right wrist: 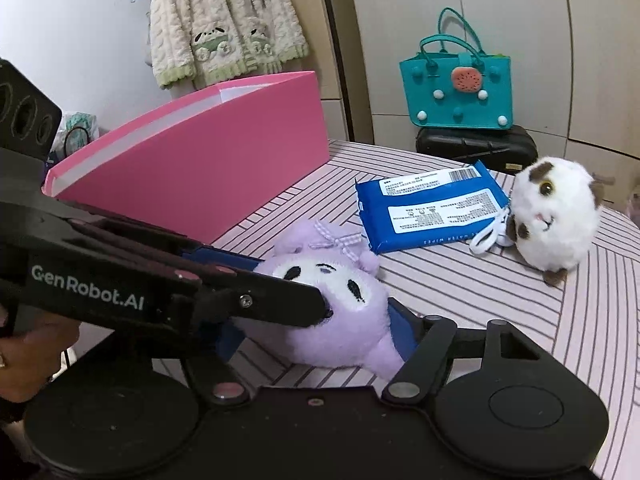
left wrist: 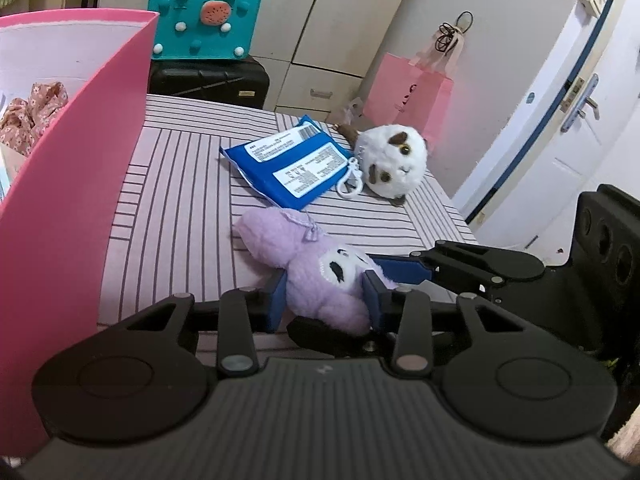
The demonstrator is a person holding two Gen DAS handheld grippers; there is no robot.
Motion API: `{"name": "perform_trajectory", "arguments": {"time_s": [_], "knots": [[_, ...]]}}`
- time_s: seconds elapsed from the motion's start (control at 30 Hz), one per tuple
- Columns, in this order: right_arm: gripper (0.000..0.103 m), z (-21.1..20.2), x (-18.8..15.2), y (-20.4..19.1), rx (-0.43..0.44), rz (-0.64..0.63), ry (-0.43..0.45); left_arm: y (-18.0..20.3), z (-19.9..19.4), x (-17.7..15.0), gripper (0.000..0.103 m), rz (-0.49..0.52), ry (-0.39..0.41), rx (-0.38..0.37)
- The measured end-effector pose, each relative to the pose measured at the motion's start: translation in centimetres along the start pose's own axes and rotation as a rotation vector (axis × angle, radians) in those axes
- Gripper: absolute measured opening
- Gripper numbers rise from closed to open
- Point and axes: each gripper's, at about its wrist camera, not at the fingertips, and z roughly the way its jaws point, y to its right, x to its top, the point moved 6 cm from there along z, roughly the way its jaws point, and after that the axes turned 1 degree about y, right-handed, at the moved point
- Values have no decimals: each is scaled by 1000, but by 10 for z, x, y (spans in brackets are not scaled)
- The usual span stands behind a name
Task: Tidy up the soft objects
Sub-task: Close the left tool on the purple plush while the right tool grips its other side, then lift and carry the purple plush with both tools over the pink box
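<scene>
We have the left gripper (left wrist: 326,300) closed on the purple plush toy (left wrist: 320,280) — its blue pads (left wrist: 277,300) press into the fur on both flanks, narrowed well in from full spread. Our right gripper (right wrist: 320,320) straddles the same toy; one blue pad (right wrist: 402,336) lies against its side, but the other is hidden behind the left gripper's arm, so we cannot tell whether this pair really pinches it.

The toy is soft lilac fleece with a white face patch, dark slanted eyes and a gingham bow on top; it lies on its side on the striped tablecloth (left wrist: 180,184), long ears stretched toward eleven o'clock in the left wrist view.

Outward from the toy in that view, a blue wipes pack (left wrist: 288,164) lies flat at about twelve o'clock, apart from the ears. Touching the pack's far corner, at one o'clock, rests a round white plush (left wrist: 390,160) with brown patches and a white clip. The pink box (left wrist: 60,184) stands at nine o'clock — floral cloth shows inside it
</scene>
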Motion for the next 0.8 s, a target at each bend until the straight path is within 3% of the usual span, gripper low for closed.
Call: {"name": "perform_trajectory", "arguments": {"time_s": [0.17,0.53,0.8], "knots": [[76,-16,-1,-11,-9,20,-20,8,-13,-3,39,13,-21,-29],[76,-36,-4,-38,3,103,-108,15,-41,-9,39,17,-156,-70],[76,-54,0,-54,3,140,-194,16,-62,-10,40,-3,-225,-139]]}}
